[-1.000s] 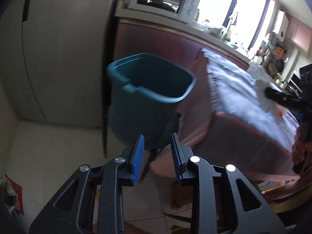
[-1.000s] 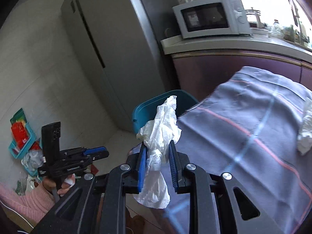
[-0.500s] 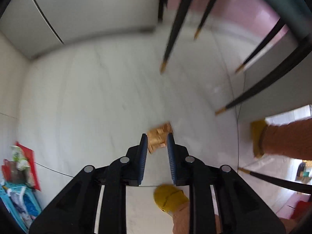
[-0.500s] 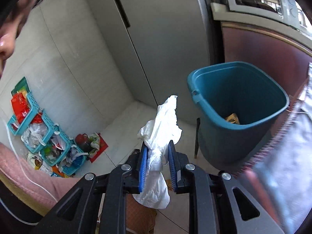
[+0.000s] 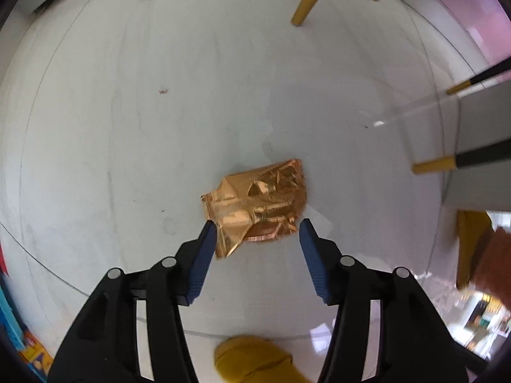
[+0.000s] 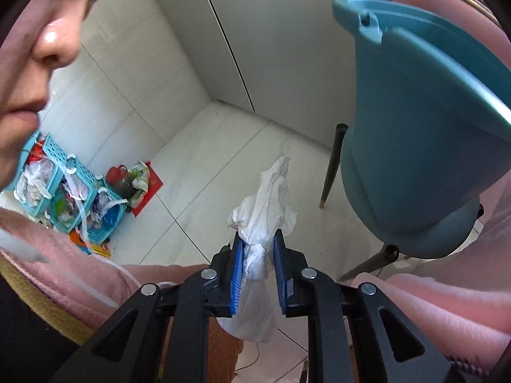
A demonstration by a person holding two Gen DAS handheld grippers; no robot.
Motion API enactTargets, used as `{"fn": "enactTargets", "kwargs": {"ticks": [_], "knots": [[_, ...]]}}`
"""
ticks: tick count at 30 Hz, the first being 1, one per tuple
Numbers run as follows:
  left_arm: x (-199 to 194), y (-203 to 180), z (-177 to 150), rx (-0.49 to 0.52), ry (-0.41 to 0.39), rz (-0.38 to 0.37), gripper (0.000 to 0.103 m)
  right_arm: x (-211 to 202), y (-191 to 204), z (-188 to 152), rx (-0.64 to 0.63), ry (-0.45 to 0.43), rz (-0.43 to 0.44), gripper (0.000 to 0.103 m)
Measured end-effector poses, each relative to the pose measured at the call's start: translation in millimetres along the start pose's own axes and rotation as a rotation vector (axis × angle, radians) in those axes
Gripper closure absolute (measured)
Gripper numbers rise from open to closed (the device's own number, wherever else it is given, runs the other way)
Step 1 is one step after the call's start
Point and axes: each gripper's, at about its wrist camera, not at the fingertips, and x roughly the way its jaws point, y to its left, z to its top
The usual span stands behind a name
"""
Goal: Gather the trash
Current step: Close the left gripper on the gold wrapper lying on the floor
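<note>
In the left wrist view a crumpled gold foil wrapper (image 5: 257, 202) lies on the white tiled floor. My left gripper (image 5: 257, 228) points straight down over it, its jaws opening, the wrapper's near edge between the blue pads; the left pad (image 5: 204, 245) touches the foil, the right one stands apart. In the right wrist view my right gripper (image 6: 258, 239) is shut on a crumpled white tissue (image 6: 265, 201), which sticks out above and hangs below the pads. The teal bin (image 6: 421, 146) stands on a chair at the right, seen from the side and below its rim.
Black chair legs with yellow tips (image 5: 308, 3) stand at the top and right of the floor. A yellow slipper (image 5: 255, 360) is at the bottom edge. Teal baskets of bags (image 6: 60, 198) sit by the wall. A person's pink sleeve (image 6: 70, 274) is close by.
My left gripper dropped from bin height to the floor and its jaws widened around the gold wrapper. My right gripper, still holding the tissue, sank below the bin's rim.
</note>
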Motion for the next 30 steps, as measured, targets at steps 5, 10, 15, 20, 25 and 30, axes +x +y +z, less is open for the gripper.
{"fn": "enactTargets", "kwargs": {"ticks": [5, 10, 15, 20, 25, 30], "knots": [[29, -12, 6, 0.019, 0.042, 0.056, 0.050, 19, -13, -12, 0.038, 0.059, 0.012, 0.087], [42, -14, 16, 0.012, 0.082, 0.107, 0.058, 24, -16, -17, 0.045, 0.078, 0.002, 0.087], [34, -27, 29, 0.028, 0.095, 0.084, 0.080, 26, -16, -21, 0.053, 0.097, 0.008, 0.087], [-8, -28, 39, -0.012, 0.074, -0.022, 0.096, 31, -18, -25, 0.057, 0.095, 0.029, 0.087], [-87, -16, 41, -0.048, -0.026, -0.098, 0.097, 26, -15, -28, 0.061, 0.070, 0.065, 0.088], [-193, -8, 45, -0.070, -0.176, -0.114, 0.097, 11, -7, -31, 0.055, 0.018, 0.115, 0.088]]}}
